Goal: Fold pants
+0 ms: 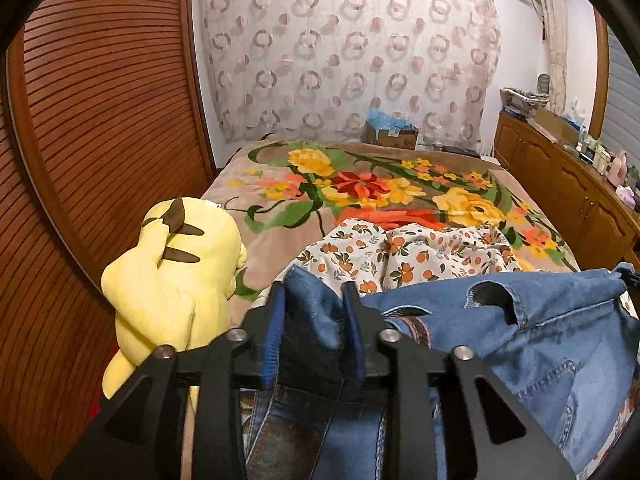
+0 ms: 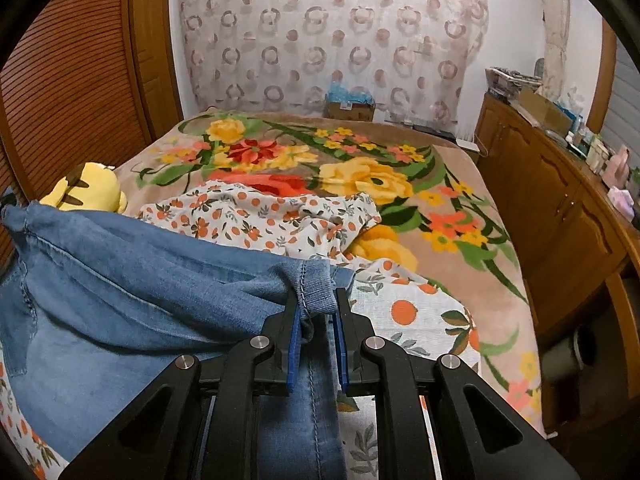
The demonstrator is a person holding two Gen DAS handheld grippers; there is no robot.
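Left wrist view: the left gripper occupies the lower centre of the frame, its two black fingers with blue pads spread apart. A bunched corner of the denim pants stands between them; whether the pads press on the cloth cannot be told. The rest of the pants stretches toward the right edge of the frame, above a white orange-print cloth. A yellow plush toy lies at the left, on the floral blanket that fills the middle of the frame. Slatted wooden doors fill the left side, a patterned curtain the top, and a wooden cabinet the right.

Right wrist view: the right gripper sits at lower centre, its fingers drawn close and pinching a hemmed fold of the pants. The denim spans from there to the left edge of the frame, held taut above the orange-print cloth and blanket. The plush toy shows at middle left
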